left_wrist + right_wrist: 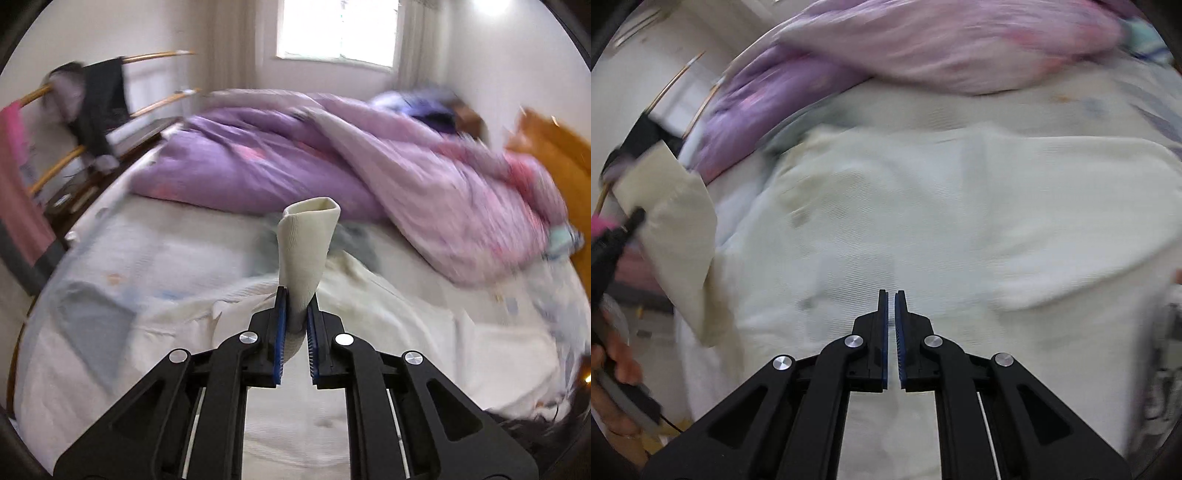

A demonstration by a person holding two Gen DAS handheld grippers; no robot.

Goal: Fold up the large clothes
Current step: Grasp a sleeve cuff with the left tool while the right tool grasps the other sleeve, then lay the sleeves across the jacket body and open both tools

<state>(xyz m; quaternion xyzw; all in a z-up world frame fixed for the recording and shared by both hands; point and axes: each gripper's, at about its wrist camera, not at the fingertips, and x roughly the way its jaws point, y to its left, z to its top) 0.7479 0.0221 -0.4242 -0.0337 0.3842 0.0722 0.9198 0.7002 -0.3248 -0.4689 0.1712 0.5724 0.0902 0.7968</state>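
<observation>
Bedroom, bed [122, 254] with a pale patterned sheet, bright window [338, 29] behind, both views motion-blurred. Left tongs [297, 295] pinching a cream ribbed sleeve cuff [304, 240], which stands upright out of the jaws, open end at top. The rest of the cream garment [388, 317] lies spread flat on the bed just beyond and under the tongs. Behind it, a purple-pink quilt [288, 155] heaped across the far half of the bed. Wooden headboard [554, 147] at right edge, wooden drying rack [66, 158] with dark and pink clothes at left.

Right tongs [891, 293] pressed nearly together with a thin gap between the blue pads, nothing between them; they hang over the middle of the cream garment [960, 206], whether touching the cloth I cannot tell. At the left of the right wrist view the sleeve [679, 229] is lifted off the bed, held by the left tongs [637, 216]; the person's hand [613, 373] on that handle shows at lower left. Quilt [942, 40] along the top.
</observation>
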